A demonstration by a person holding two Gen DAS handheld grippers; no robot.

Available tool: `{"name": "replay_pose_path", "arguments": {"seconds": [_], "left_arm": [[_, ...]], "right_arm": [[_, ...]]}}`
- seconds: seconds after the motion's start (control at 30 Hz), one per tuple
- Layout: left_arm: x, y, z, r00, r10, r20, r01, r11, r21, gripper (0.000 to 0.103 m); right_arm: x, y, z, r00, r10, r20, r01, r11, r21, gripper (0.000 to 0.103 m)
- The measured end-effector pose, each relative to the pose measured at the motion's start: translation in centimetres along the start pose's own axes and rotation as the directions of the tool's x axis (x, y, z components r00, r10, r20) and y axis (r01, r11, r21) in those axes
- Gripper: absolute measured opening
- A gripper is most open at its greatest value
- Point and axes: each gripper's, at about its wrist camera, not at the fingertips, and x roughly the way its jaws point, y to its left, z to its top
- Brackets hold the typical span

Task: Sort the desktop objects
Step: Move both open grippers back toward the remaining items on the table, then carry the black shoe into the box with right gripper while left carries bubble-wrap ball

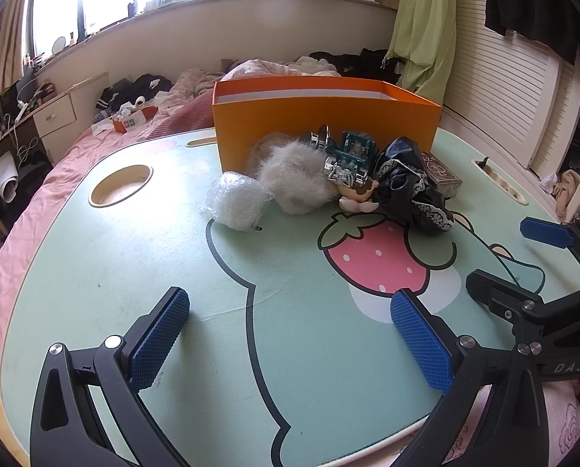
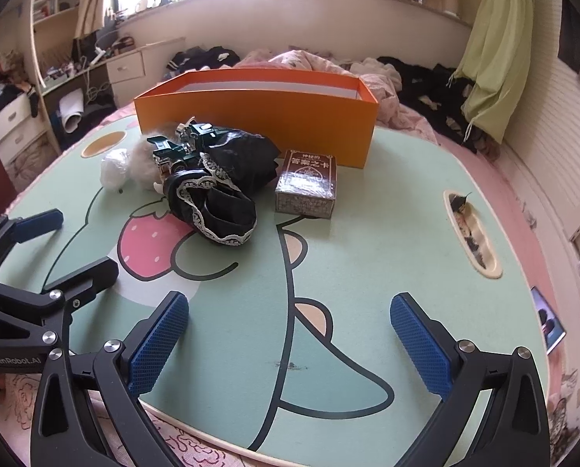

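An open orange box stands at the far side of the green lap table. In front of it lies a heap: a clear plastic wad, a white fluffy ball, a green toy vehicle, a small figurine, black lace-trimmed cloth and a brown card box. My left gripper is open and empty near the table's front. My right gripper is open and empty beside it.
The table has a round cup hole at far left and a slot at right holding small bits. A pink bed with clothes surrounds the table. A phone lies on the bed at right.
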Motion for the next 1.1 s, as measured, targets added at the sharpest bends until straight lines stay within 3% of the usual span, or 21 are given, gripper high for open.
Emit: {"name": "replay_pose_path", "arguments": {"seconds": [0.1,0.2,0.53,0.6,0.8,0.97,1.0,1.03,1.1], "left_arm": [[0.0,0.1,0.0,1.000,0.000,0.000,0.000,1.000,0.000,0.103],[-0.1,0.1,0.0,1.000,0.006,0.005,-0.006,1.000,-0.003,0.103],[-0.1,0.2,-0.3,0.999,0.033,0.028,-0.032,0.999,-0.030,0.103],[-0.1,0.2,-0.4,0.999,0.031,0.033,-0.030,0.999,-0.033,0.103],[-0.5,0.7,-0.5,0.999,-0.002,0.053,0.005,0.999,-0.053,0.103],[-1.1,1.9,-0.5,0.994,-0.062,0.085,0.071,0.992,-0.101,0.102],[-1.3,2.2,-0.3,0.993,-0.074,0.091,0.083,0.991,-0.108,0.100],[-1.4,2.5,0.0,0.992,-0.081,0.096,0.091,0.990,-0.107,0.098],[-1.7,2.8,0.6,0.993,-0.051,0.109,0.062,0.994,-0.093,0.095]], "right_arm": [[0.1,-0.1,0.1,1.000,0.006,-0.004,-0.006,1.000,0.005,0.103],[0.6,-1.3,0.1,0.997,0.077,-0.019,-0.075,0.995,0.062,0.103],[0.6,-2.1,0.1,0.999,0.039,-0.005,-0.039,0.995,0.096,0.102],[-0.1,-2.4,0.6,0.996,0.079,0.043,-0.084,0.990,0.116,0.090],[-0.3,-1.3,5.4,0.963,0.244,0.115,-0.258,0.957,0.134,0.083],[2.9,0.3,7.6,0.974,0.223,0.039,-0.226,0.965,0.134,0.068],[3.8,0.2,7.5,0.971,0.238,-0.001,-0.235,0.960,0.155,0.063],[3.7,0.0,7.4,0.970,0.243,0.019,-0.243,0.957,0.161,0.059],[3.6,-0.4,7.3,0.959,0.283,0.007,-0.280,0.946,0.165,0.038]]}}
